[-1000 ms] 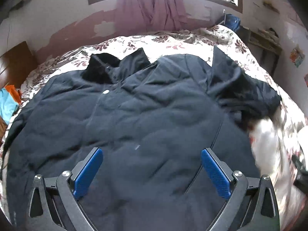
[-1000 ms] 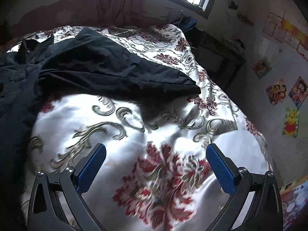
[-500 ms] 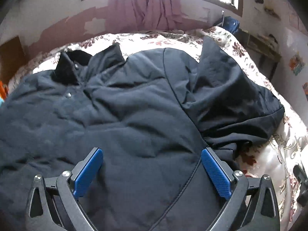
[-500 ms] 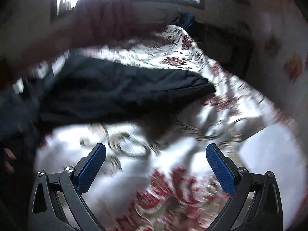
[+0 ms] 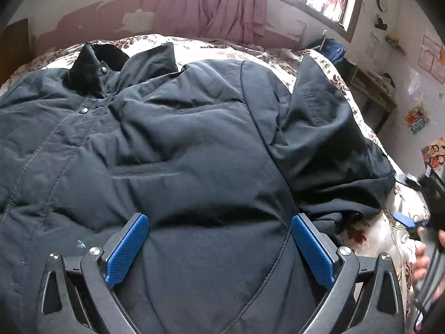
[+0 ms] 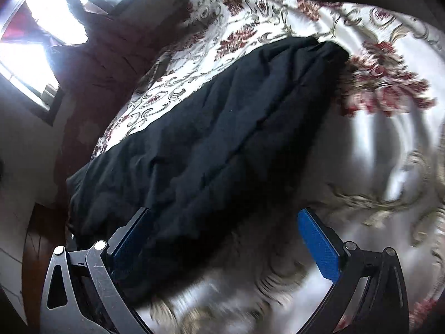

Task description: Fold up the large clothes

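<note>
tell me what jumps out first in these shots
A big dark jacket lies spread across a floral bedspread, collar towards the far wall, one sleeve flung out sideways. The left hand-held gripper hangs open over its body, and the right hand-held gripper open at the sleeve.

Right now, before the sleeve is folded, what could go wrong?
The right tongs are open around the sleeve edge; they may also pinch the floral bedcover. The thick jacket is puffy, so a fold might spring back under the open left tongs.
</note>
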### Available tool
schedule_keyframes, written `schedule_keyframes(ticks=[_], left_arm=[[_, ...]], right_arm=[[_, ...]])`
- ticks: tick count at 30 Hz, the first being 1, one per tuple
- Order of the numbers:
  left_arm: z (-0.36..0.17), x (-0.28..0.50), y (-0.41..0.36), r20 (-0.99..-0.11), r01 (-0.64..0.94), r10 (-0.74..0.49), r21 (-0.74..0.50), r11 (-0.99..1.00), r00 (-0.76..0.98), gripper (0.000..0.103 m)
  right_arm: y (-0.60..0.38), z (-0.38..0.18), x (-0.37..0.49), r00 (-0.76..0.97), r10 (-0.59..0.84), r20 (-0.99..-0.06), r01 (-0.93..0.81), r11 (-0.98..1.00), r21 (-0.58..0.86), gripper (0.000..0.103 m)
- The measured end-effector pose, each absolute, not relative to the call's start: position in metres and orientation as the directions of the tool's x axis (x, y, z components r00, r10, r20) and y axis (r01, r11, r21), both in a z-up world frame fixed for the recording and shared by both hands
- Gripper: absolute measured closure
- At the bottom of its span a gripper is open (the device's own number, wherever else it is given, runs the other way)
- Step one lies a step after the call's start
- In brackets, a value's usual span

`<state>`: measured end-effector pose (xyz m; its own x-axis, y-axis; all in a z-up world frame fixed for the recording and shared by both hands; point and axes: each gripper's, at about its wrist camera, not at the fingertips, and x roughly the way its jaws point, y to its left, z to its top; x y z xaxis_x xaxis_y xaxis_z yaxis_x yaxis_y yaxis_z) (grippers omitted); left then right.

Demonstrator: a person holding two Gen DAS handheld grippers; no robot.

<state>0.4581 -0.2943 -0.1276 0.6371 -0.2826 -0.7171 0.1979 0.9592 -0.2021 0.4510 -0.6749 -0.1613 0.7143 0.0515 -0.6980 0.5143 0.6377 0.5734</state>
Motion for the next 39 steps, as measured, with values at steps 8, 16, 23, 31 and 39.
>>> schedule_keyframes(ticks=[8,16,23,31,39], left_arm=[[-0.124,0.462,-0.280,-0.713,0.212,-0.353,-0.283,0.935,0.606,0.000],[-0.074,0.441,-0.180,-0.703,0.207,-0.447,-0.404,0.891,0.553,0.000],[-0.048,0.414,-0.061,-0.694,0.095,-0.313,-0.335,0.938,0.648,0.000],[-0.043,0.399,0.040,-0.627,-0.056,-0.250,-0.426,0.903,0.738,0.000],[-0.056,0.386,0.127,-0.502,-0.124,-0.252,-0.601,0.790,0.827,0.001]], right_arm=[[-0.672,-0.158,0.461,0.740,0.024,-0.672,0.605,0.414,0.680,0.084],[-0.612,-0.034,0.463,0.777,-0.195,-0.599,0.552,0.668,0.499,0.092],[-0.479,0.084,0.485,0.861,-0.284,-0.421,0.370,0.919,0.137,0.092],[-0.272,0.092,0.538,0.884,-0.033,-0.466,-0.028,0.992,-0.124,0.093],[-0.134,-0.015,0.525,0.781,-0.018,-0.625,-0.298,0.868,-0.398,0.093]])
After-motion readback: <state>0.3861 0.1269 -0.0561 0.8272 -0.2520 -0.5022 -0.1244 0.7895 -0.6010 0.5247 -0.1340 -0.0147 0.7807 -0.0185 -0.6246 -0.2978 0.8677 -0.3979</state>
